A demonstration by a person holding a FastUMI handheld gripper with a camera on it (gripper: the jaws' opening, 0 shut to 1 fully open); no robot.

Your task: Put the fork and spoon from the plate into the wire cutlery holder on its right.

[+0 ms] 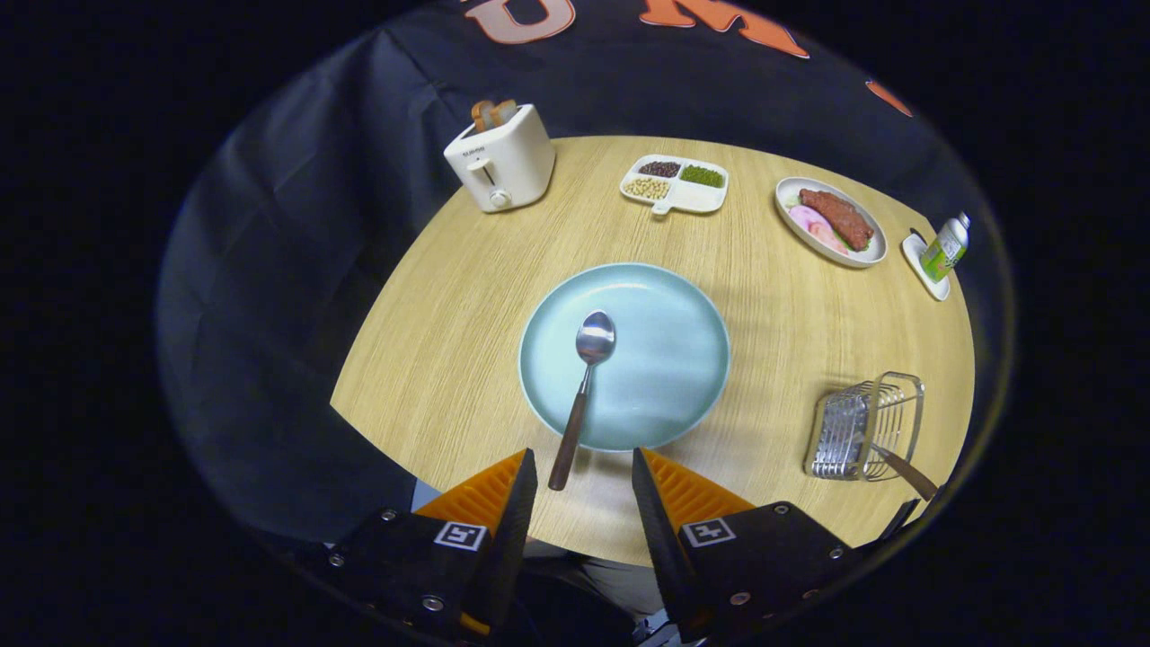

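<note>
You are working in a staged dining setup inside a booth: a round light-wood table (449, 359) backed by black cloth (296, 198), dressed with a white two-slot toaster (503, 160), a white divided dish of beans (676, 184) and an oval plate of meat (831, 221).

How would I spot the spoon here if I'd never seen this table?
Find the pale blue plate mid-table, just ahead of the open gripper. The spoon lies on it, steel bowl up the plate, brown handle overhanging the rim toward the fingers; nothing else lies on that plate.
</note>
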